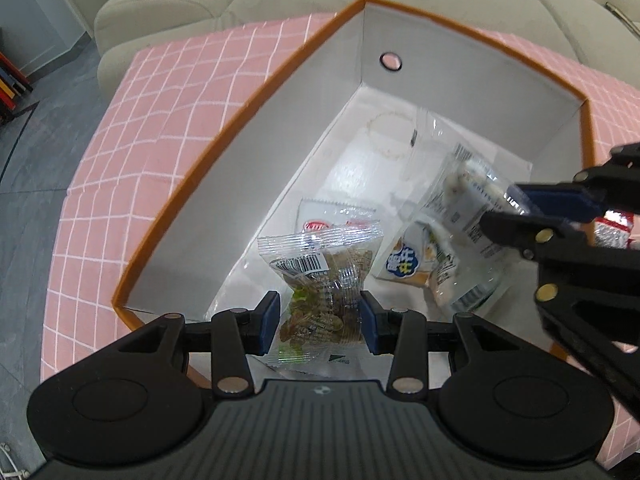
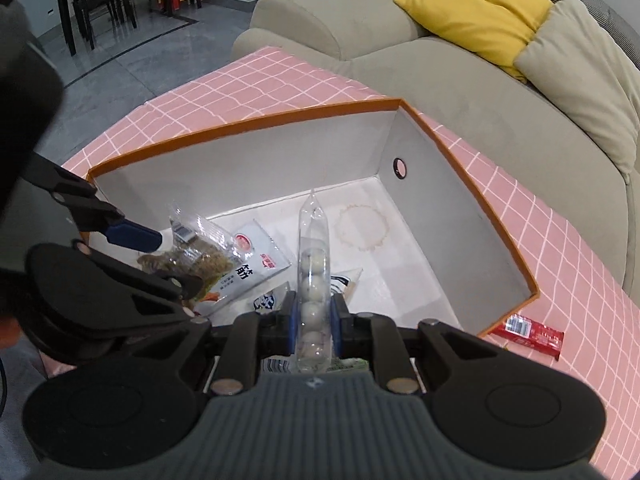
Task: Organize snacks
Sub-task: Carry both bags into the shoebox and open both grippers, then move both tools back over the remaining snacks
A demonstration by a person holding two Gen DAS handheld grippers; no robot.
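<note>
An orange-rimmed box [image 1: 248,92] with white walls sits on a pink checked tablecloth; it also shows in the right wrist view [image 2: 472,184]. My left gripper [image 1: 320,320] is shut on a clear packet of brown and green snacks [image 1: 320,280], held over the box's near corner. My right gripper [image 2: 314,326] is shut on a clear tube of white balls [image 2: 313,264], held upright over the box; it shows blurred in the left wrist view [image 1: 460,200]. A white packet with a red logo [image 2: 252,258] and a blue-lettered packet [image 1: 404,260] lie on the box floor.
A red wrapped bar [image 2: 528,332] lies on the cloth outside the box's right corner. A beige sofa [image 2: 460,72] with a yellow cushion [image 2: 480,4] stands behind the table. The box floor has a brown ring stain [image 2: 362,226] at its far end.
</note>
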